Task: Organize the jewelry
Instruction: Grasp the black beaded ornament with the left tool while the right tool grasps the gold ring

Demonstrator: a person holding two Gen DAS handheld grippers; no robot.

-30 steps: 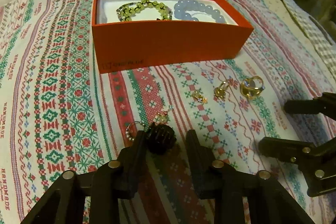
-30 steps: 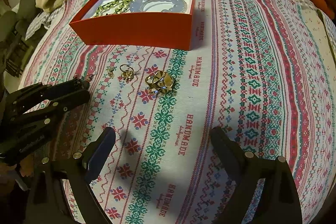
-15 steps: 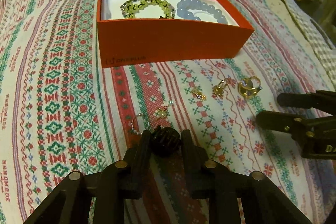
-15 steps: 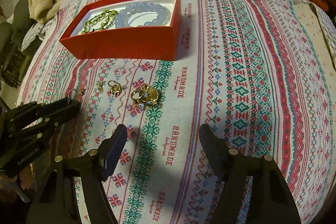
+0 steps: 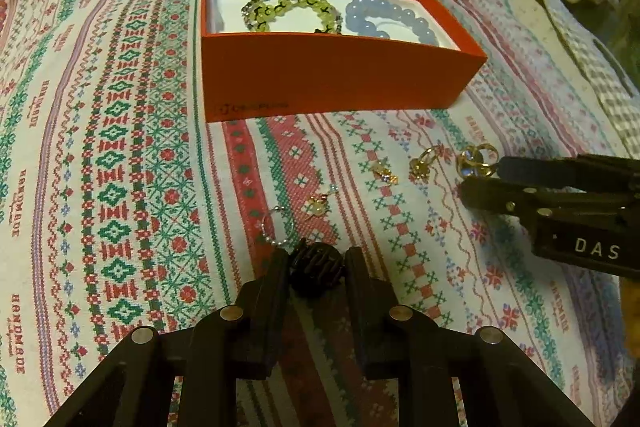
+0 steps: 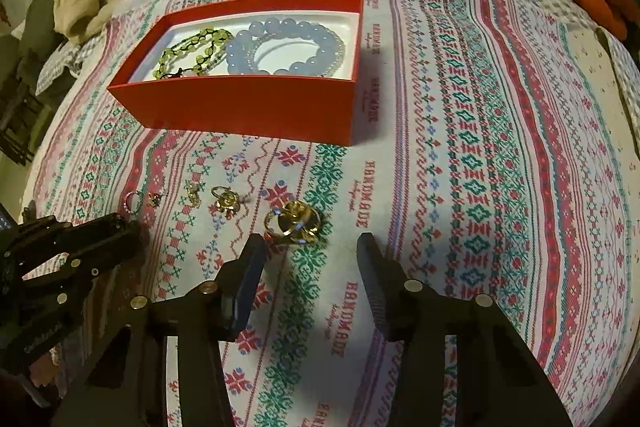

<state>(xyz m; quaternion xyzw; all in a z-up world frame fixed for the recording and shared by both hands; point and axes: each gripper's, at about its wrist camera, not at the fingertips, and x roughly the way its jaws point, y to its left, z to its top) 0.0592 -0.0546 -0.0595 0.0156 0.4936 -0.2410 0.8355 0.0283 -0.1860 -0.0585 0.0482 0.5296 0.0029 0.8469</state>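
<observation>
Pinching a dark bead [image 5: 316,269] w/ my left gripper [image 5: 316,267], both pads tight on it, low over the cloth [image 5: 120,187]. Right gripper [image 6: 310,259] has just been closing, jaws about half apart, nothing between them; gold ring [image 6: 292,223] lies just past its tips. Hoop [image 5: 276,227] and small earrings [image 5: 420,167] sit in a row on the cloth. Red box [image 5: 340,83] behind holds green bracelet [image 5: 292,11] and blue bracelet [image 5: 388,21].
</observation>
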